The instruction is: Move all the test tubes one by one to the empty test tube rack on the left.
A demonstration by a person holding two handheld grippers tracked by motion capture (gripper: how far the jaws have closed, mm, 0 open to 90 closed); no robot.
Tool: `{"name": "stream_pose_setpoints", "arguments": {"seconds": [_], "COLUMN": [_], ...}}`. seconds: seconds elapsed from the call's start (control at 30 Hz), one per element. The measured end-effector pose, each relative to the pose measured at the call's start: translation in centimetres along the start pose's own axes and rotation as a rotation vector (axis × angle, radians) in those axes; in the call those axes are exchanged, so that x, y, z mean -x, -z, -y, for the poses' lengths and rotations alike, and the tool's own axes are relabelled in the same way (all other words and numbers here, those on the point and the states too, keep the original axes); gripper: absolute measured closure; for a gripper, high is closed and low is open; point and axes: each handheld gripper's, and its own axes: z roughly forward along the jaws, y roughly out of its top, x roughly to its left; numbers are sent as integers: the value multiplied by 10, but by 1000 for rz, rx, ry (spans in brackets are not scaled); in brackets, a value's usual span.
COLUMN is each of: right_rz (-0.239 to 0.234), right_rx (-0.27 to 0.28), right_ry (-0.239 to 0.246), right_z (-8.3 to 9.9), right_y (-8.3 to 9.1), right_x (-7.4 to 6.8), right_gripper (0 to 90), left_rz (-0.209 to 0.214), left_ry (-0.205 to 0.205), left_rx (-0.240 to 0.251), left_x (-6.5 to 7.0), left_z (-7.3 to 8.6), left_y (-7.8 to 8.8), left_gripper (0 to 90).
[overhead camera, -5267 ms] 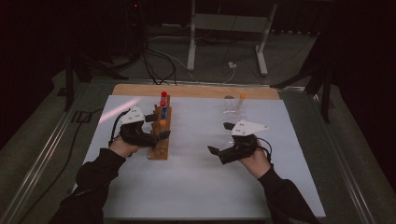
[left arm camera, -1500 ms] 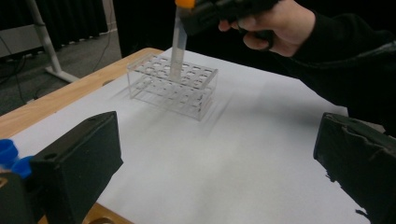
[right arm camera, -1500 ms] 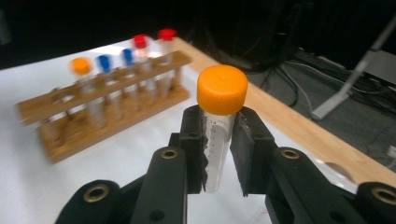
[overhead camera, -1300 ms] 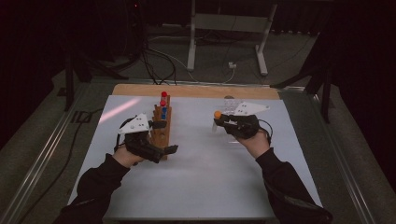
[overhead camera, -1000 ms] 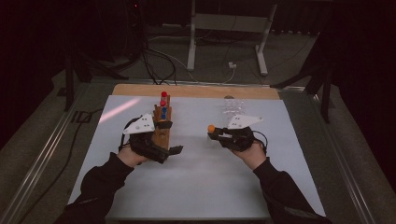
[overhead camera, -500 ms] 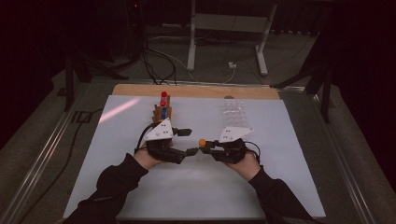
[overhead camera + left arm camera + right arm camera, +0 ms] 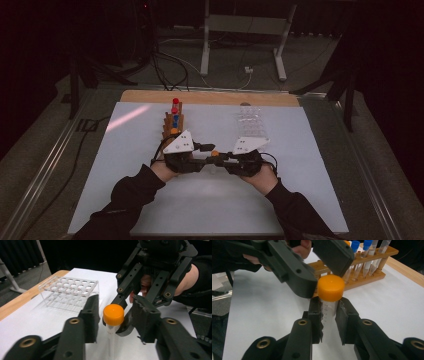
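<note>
At table centre, right gripper (image 7: 329,315) clamps the tube (image 7: 329,312); left gripper (image 7: 113,317), newly arrived, has been closing around its orange cap (image 7: 113,314), apparently not yet pinching, ready to unscrew.

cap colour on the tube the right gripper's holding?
Orange cap on a clear tube; clearest in the right gripper view.

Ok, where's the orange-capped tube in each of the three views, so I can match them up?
High view: the orange-capped tube sits at centre, between the two grippers.
Left gripper view: centre, cap between that gripper's two jaws, which have just been closing; they aren't pressing it.
Right gripper view: centre, the right gripper clamps its clear body below the cap.
Shared landmark: the white table cover.
</note>
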Motion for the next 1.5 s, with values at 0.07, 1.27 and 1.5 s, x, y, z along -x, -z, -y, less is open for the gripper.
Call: {"name": "stream_pose_setpoints", "arguments": {"seconds": [0.07, 1.27, 1.5], "right_rz": [-1, 66, 76], "right_rx": [-1, 48, 86], "right_ry": [-1, -75, -93], "right_z": [0, 4, 3], "right_y": [0, 23, 29], "right_x": [0, 5, 7], "right_gripper": [751, 7, 7], "left_rz": [-6, -209, -256], "left_ry": [-6, 38, 59], "left_rx": [-8, 60, 60], "left_x": [0, -36, -44], "left_z": [0, -23, -17], "left_y": [-1, 82, 96], "left_gripper": [630, 715, 714]}}
